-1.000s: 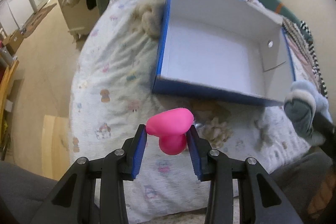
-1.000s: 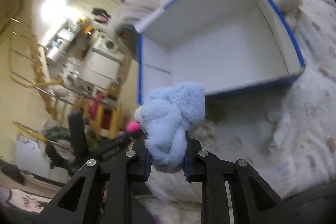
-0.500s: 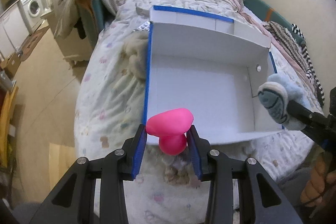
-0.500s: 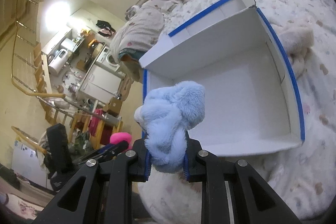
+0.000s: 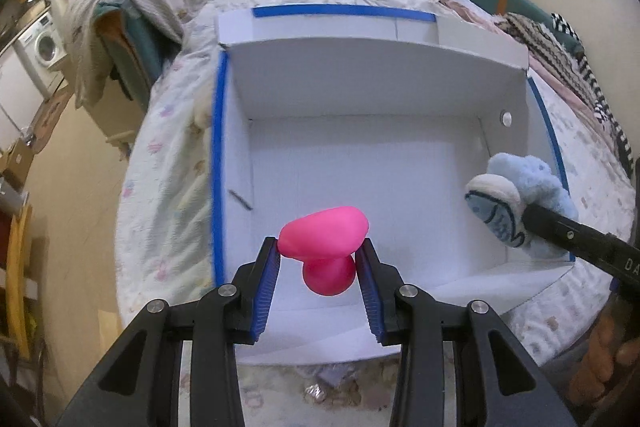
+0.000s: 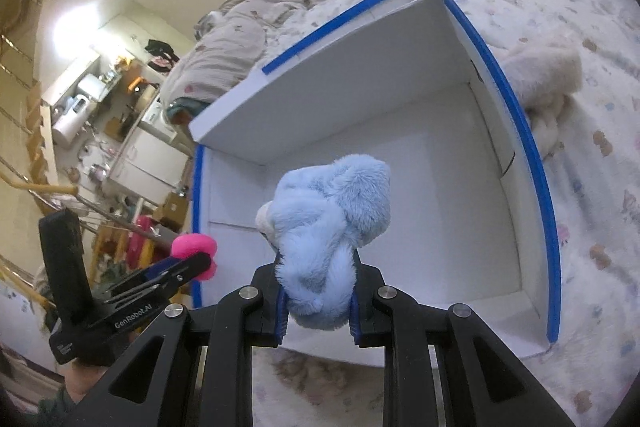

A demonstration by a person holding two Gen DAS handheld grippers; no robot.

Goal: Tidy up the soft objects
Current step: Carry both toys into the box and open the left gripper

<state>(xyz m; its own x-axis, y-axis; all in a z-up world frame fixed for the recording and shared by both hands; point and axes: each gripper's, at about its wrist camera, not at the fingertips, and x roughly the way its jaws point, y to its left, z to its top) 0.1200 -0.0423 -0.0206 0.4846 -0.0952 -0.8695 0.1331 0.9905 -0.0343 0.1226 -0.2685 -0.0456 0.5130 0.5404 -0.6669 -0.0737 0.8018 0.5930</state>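
Both of your hands have carried their loads in over the white box (image 5: 360,163) — a second ago its near wall lay ahead of you; now the box floor sits under both toys. Your left hand-held gripper (image 5: 320,267) is clenched on the pink squishy toy (image 5: 324,235), low at 6 o'clock in its own view. Your right hand-held gripper (image 6: 316,291) grasps the blue plush (image 6: 328,223), which in the left view hangs at 3 o'clock, just inside the blue-taped rim (image 5: 546,131). I judge both ready to drop — the box floor is bare, with open room toward 12 o'clock. Mind that right rim, and the cream plush (image 6: 540,79) outside on the bed (image 6: 580,187).
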